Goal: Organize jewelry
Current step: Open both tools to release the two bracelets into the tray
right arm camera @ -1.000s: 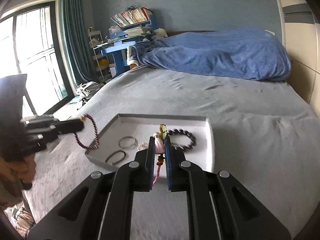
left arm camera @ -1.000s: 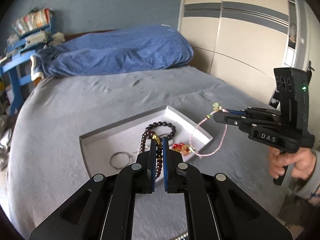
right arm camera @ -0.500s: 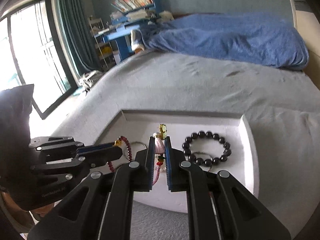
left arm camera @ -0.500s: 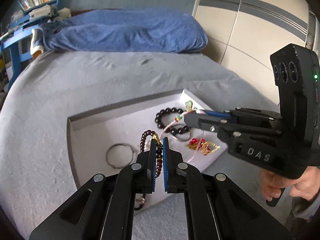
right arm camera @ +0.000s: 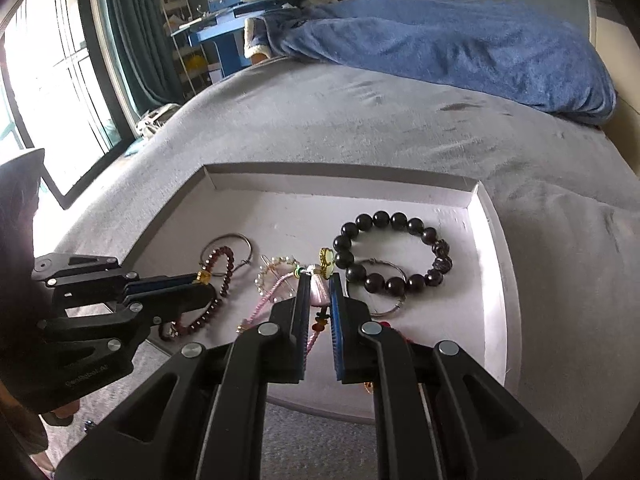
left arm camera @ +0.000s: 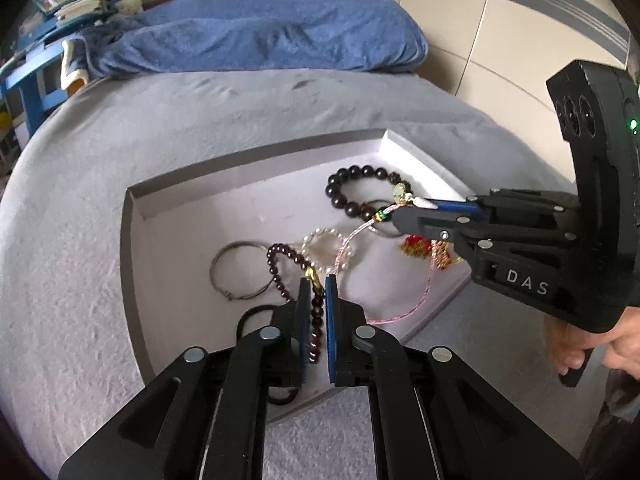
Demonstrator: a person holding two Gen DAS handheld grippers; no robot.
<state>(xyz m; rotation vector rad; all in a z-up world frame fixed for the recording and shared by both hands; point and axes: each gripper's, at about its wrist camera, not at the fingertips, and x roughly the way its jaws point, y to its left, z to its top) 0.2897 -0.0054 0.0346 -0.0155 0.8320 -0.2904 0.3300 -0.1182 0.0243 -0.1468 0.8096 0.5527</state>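
A white jewelry tray (left arm camera: 172,200) (right arm camera: 486,240) lies on the grey bed. My left gripper (left arm camera: 315,280) (right arm camera: 208,280) is shut on a dark red bead bracelet (left arm camera: 280,264) (right arm camera: 218,276) and holds it low over the tray's near left part. My right gripper (right arm camera: 319,280) (left arm camera: 404,216) is shut on a pink cord necklace (left arm camera: 384,308) (right arm camera: 276,292) with a pale pendant (right arm camera: 326,260), over the tray's middle. In the tray lie a black bead bracelet (left arm camera: 360,192) (right arm camera: 394,248), a pearl bracelet (left arm camera: 326,248), silver rings (left arm camera: 236,272) (right arm camera: 378,292) and a red-gold piece (left arm camera: 420,246).
A blue blanket (left arm camera: 260,36) (right arm camera: 440,40) is heaped at the head of the bed. A blue desk with books (right arm camera: 240,8) and a window (right arm camera: 48,80) stand to the left. A wardrobe (left arm camera: 520,40) stands to the right. A black hair band (left arm camera: 256,320) lies at the tray's near edge.
Both grippers have moved in over the tray and come lower, each still holding its piece. The bead bracelet and the pink necklace now hang down onto the tray floor.
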